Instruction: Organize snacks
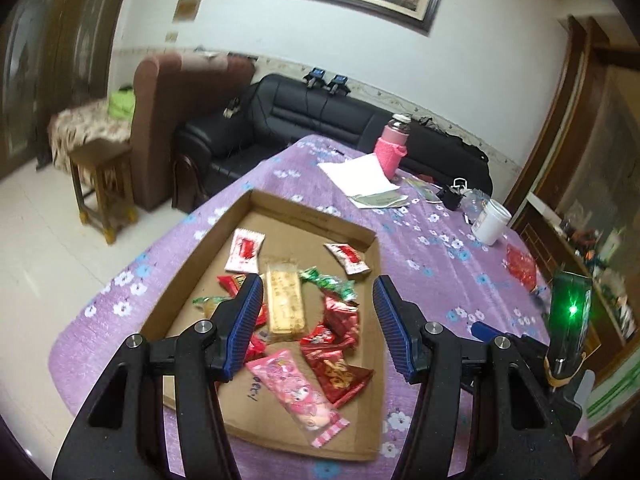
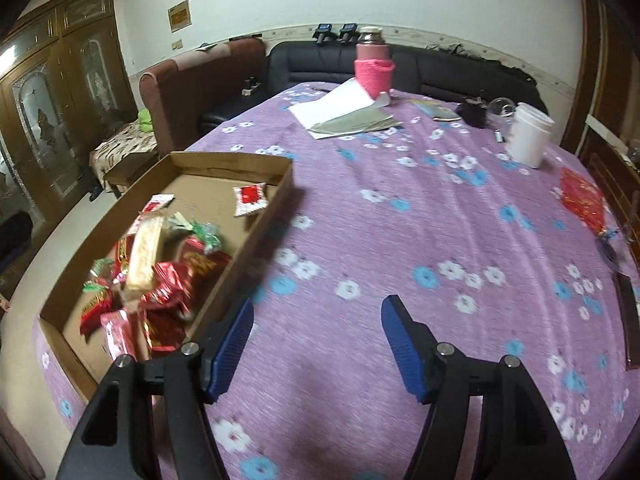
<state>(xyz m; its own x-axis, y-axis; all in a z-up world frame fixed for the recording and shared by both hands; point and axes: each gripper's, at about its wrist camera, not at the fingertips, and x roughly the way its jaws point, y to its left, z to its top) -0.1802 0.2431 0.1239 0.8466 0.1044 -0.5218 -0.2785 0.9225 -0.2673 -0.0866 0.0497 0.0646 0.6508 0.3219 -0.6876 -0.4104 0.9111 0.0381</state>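
Looking through the left wrist view, the left gripper [image 1: 316, 312] is seen above a shallow cardboard tray [image 1: 362, 236] on the desk [image 1: 432, 264], which is covered by a purple flowered cloth. Its blue fingers [image 1: 250, 308] are held apart with nothing clamped between them. The snacks are found heaped in the tray: a long pale biscuit pack [image 1: 285, 304] in clear wrap, a pink cartoon packet [image 1: 306, 396] nearest the camera, several crinkled red foil packets [image 1: 340, 376], green-wrapped sweets [image 1: 330, 282], and two white-and-red sachets [image 1: 245, 250] lying flat, apart from the heap. All are judged light. The foil and film are expected to be slippery and to crumple under pressure; the biscuit pack is judged stiff but breakable, so it is best taken across its narrow width near the middle, gently. The soft packets are better pinched at a sealed end or a raised fold. A red packet [image 1: 522, 266] is noted loose on the cloth, well apart from the tray.

Through the right wrist view, the right gripper [image 2: 316, 320] is seen over bare cloth just beside the tray's near wall [image 2: 256, 236], fingers [image 2: 400, 340] apart and empty. The same heap is seen in the tray at left. The loose red packet [image 2: 582, 198] lies near the far right edge of the desk; it looks flat and thin, so an edge or a lifted corner is judged the likeliest hold. A dark flat bar [image 2: 628, 320] is also seen at the right edge; what it is cannot be told.
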